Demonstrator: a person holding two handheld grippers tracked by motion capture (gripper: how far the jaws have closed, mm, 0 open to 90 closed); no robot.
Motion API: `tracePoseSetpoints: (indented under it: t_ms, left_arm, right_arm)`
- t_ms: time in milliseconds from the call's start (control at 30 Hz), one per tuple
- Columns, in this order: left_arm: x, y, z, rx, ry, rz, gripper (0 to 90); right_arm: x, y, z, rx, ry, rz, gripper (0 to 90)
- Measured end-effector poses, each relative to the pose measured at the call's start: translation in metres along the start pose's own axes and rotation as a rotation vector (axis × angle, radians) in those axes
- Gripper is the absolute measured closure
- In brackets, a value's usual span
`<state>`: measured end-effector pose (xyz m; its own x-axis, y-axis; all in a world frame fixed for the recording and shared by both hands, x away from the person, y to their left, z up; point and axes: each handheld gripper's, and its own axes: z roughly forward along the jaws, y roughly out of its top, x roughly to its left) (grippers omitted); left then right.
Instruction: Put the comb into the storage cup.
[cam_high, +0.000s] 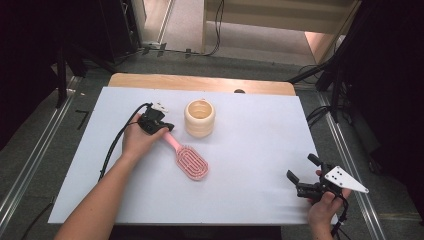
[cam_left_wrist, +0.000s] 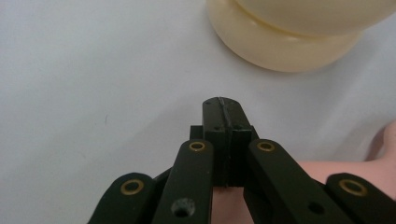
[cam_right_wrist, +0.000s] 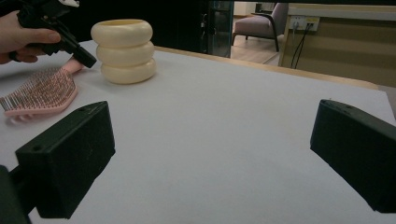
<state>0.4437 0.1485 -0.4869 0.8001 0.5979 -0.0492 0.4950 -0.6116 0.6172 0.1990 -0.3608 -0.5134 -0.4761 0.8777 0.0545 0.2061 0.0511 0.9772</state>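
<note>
item: pink hairbrush (cam_high: 189, 160), paddle type, lying flat on the white table cover (cam_high: 250, 150), bristles up, head toward the person, handle pointing away toward the cream ribbed cup (cam_high: 200, 118). the handle end lies just beside the cup's base, apart from it as far as the high view shows.

handling, judged: light, rigid plastic; smooth handle likely a little slippery between hard pads; bristle field springy and a poor place to grip. best hold is across the narrow handle, near its end or at the neck, where the jaws can span it. not fragile, but it may pivot and droop by the head if pinched at the very tip.

left gripper (cam_high: 167, 128): jaws pressed together, tips over the handle end. in the left gripper view the pads meet with nothing visible between them, the pink handle passing beneath; whether the tips touch it cannot be told. the hand wraps the body from the left, wrist low, gripper angled down and to the right toward the cup.

right gripper (cam_high: 302, 176): jaws wide apart, empty, held at the table's near right corner, well apart from the brush, pointing across the table toward it.
</note>
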Motion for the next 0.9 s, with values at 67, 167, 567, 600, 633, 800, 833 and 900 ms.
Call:
tracePoseSetpoints:
  t_ms: [67, 167, 567, 600, 633, 800, 833, 900]
  left_arm:
    - [0.000, -0.001, -0.001, 0.009, -0.005, 0.007, 90.0]
    - [-0.002, -0.002, -0.004, 0.032, -0.009, 0.024, 90.0]
    - [-0.011, -0.015, -0.013, 0.059, -0.059, 0.050, 90.0]
    - [-0.013, -0.017, -0.014, 0.054, -0.061, 0.046, 90.0]
    - [-0.014, -0.019, -0.015, 0.055, -0.065, 0.049, 90.0]
    - [-0.022, -0.027, -0.023, 0.042, -0.069, 0.056, 90.0]
    - [-0.024, -0.027, -0.024, 0.049, -0.066, 0.061, 90.0]
    - [-0.028, -0.029, -0.028, 0.048, -0.067, 0.076, 90.0]
  right_arm:
    - [0.000, 0.000, 0.000, 0.000, 0.000, 0.000, 0.0]
    - [0.000, 0.000, 0.000, 0.001, -0.001, 0.000, 0.0]
    - [0.000, 0.000, 0.001, 0.010, 0.000, -0.001, 0.0]
    - [0.000, 0.000, 0.001, 0.009, -0.001, -0.003, 0.0]
    - [0.000, 0.000, 0.001, 0.010, -0.002, -0.003, 0.0]
    - [0.000, 0.000, 0.001, 0.011, -0.003, -0.003, 0.0]
    - [0.001, 0.000, 0.001, 0.011, -0.003, -0.003, 0.0]
    - [0.001, 0.000, 0.001, 0.014, -0.004, 0.000, 0.0]
